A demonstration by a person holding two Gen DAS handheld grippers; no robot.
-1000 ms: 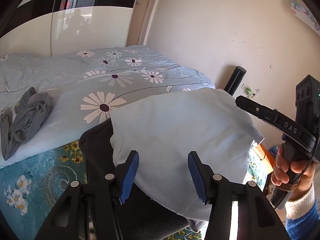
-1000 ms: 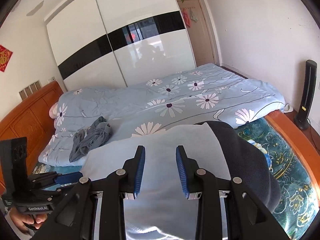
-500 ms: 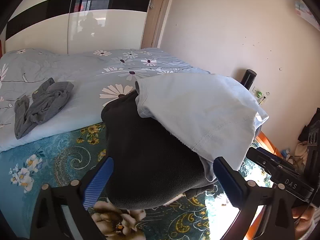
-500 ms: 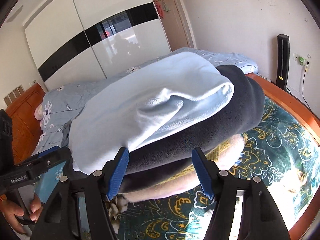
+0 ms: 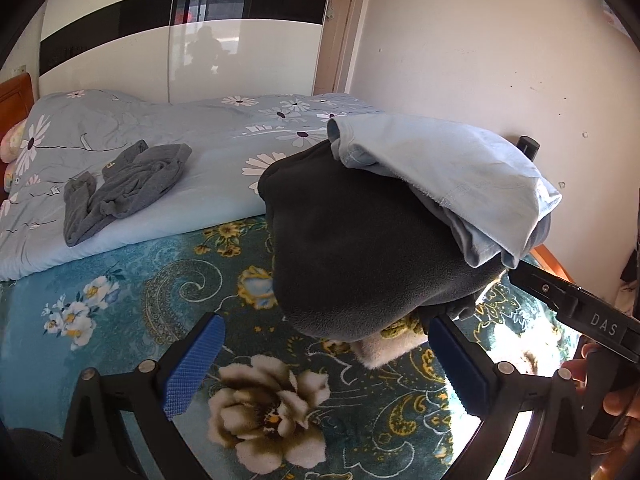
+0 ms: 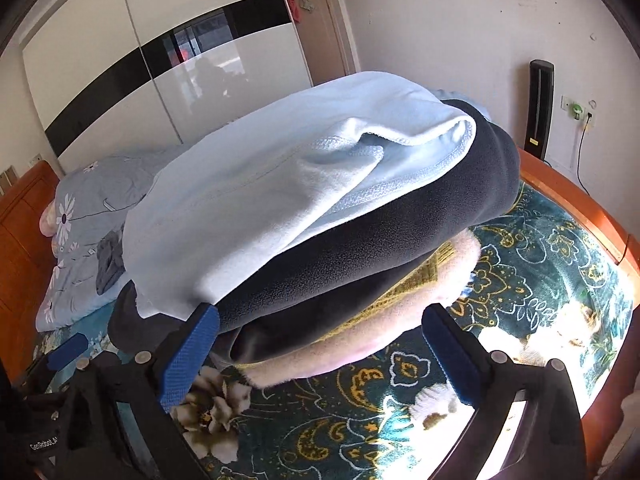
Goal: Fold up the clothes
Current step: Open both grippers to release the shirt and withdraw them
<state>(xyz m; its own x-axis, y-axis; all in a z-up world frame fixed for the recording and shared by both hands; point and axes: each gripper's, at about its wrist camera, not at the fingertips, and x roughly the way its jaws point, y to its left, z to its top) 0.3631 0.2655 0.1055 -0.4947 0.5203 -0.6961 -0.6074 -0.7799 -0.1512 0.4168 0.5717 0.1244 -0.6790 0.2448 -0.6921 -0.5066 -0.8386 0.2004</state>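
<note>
A folded light blue garment (image 5: pixel 440 168) (image 6: pixel 260 200) lies on top of a stack, over a dark grey fleece (image 5: pixel 360 248) (image 6: pixel 380 240) and a pink piece (image 5: pixel 384 354) (image 6: pixel 360 344) with yellow knit (image 6: pixel 404 292). The stack rests on a teal floral blanket (image 5: pixel 120 300) (image 6: pixel 540 280). My left gripper (image 5: pixel 323 322) is open wide, just short of the stack's near edge. On my right gripper (image 6: pixel 320 312) the jaws are opening; the stack's edge sits between the fingers and the pads do not press it. A crumpled grey garment (image 5: pixel 124 188) (image 6: pixel 108 264) lies farther back.
A blue daisy duvet (image 5: pixel 224 128) covers the far half of the bed. Behind it stands a white and black wardrobe (image 5: pixel 180 40). A wooden bed frame (image 6: pixel 572 204) runs along the right, with a black tower heater (image 6: pixel 540 108) against the wall. A person's hand (image 5: pixel 616 400) holds the other gripper.
Both grippers let go of the light blue garment, opened wide and drew back and down. The stack, earlier under the fingers, now sits ahead of them and is seen from its side.
</note>
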